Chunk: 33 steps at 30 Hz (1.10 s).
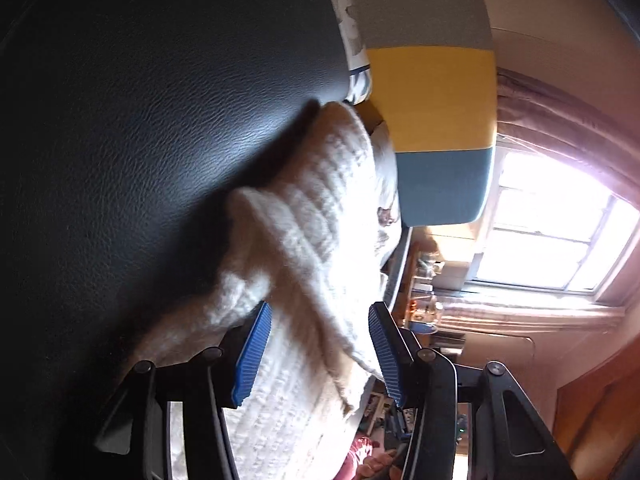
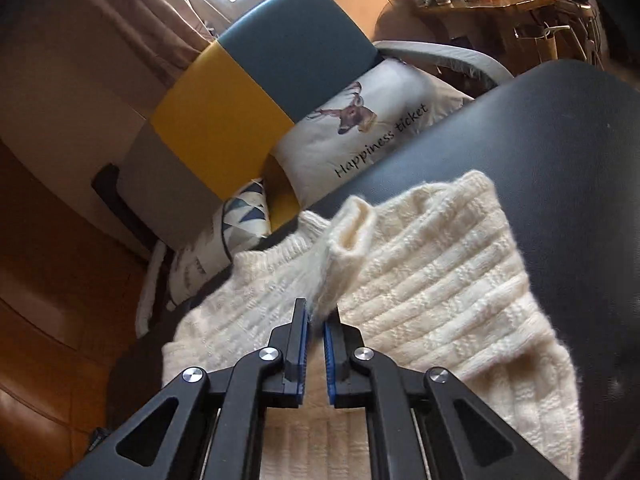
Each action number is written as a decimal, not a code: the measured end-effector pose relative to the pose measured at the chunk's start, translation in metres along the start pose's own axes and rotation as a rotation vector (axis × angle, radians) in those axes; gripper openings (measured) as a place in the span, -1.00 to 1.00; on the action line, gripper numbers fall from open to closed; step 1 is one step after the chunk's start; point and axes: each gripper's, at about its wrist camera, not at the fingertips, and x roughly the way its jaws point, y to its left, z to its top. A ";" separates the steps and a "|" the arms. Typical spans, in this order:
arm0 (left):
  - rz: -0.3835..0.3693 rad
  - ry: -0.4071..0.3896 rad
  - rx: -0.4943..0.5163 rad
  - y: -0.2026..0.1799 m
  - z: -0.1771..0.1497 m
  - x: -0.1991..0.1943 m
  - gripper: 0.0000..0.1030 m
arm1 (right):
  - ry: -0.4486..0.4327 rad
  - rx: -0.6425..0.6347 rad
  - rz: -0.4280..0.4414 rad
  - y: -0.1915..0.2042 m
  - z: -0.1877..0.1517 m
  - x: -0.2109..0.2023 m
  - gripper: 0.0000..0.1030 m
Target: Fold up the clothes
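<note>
A cream cable-knit sweater (image 2: 420,288) lies on a black leather surface (image 2: 560,160). In the right wrist view my right gripper (image 2: 316,320) is shut on a sleeve (image 2: 348,240) of the sweater, and the cuff stands up beyond the blue pads. In the left wrist view the sweater (image 1: 312,240) fills the middle, rolled sideways against the black leather (image 1: 140,140). My left gripper (image 1: 320,344) is open, its blue pads (image 1: 254,356) wide apart, with knit fabric lying between them but not pinched.
A chair back (image 2: 256,92) in teal, yellow and grey stands behind the sweater, with a white deer-print cushion (image 2: 372,128) and a triangle-pattern cushion (image 2: 244,216) against it. A wooden table (image 2: 492,4) with glassware sits far right. A bright window (image 1: 552,224) and curtains show behind.
</note>
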 end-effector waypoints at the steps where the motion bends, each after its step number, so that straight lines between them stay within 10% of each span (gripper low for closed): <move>1: -0.004 -0.002 -0.010 0.002 0.000 0.000 -0.01 | 0.018 0.003 -0.022 -0.006 -0.004 0.005 -0.88; 13: -0.153 -0.040 -0.138 0.004 0.004 -0.013 0.00 | -0.036 0.065 -0.027 -0.037 -0.024 0.002 -0.88; 19: -0.018 -0.104 -0.114 0.000 0.010 -0.004 0.08 | 0.039 0.017 -0.124 -0.045 -0.030 0.023 -0.91; 33: 0.327 -0.294 0.634 -0.105 -0.026 -0.016 0.22 | -0.064 -0.096 -0.081 -0.038 -0.015 -0.037 -0.52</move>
